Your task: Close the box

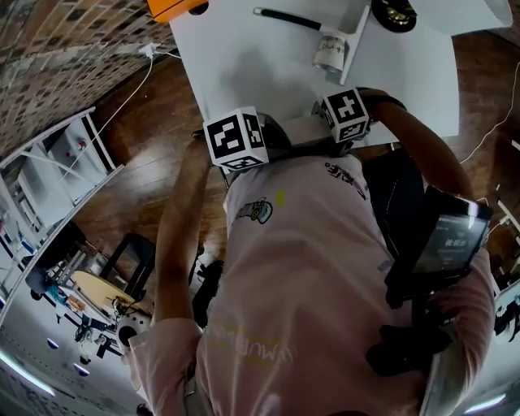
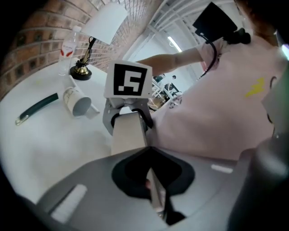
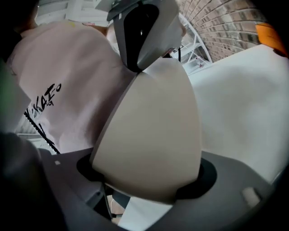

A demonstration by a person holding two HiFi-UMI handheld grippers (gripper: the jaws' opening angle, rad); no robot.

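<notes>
A beige cardboard box (image 1: 299, 130) hangs between my two grippers at the white table's near edge, close to the person's pink shirt. In the left gripper view the box (image 2: 128, 133) shows edge-on, and my left gripper (image 2: 153, 180) is shut on its thin flap. At the box's far end there, the right gripper (image 2: 128, 110) has a finger on each side under its marker cube. The right gripper view shows a broad face of the box (image 3: 153, 135) filling my right gripper (image 3: 149, 180). Beyond it the left gripper (image 3: 140, 40) holds the far end.
On the white table (image 1: 244, 65) a paper cup (image 1: 329, 50) lies on its side. A dark pen (image 1: 284, 18) and a lamp base (image 1: 394, 15) are farther back. A plastic bottle (image 2: 67, 49) stands by the brick wall. An orange object (image 1: 175, 6) sits at the table's far left corner.
</notes>
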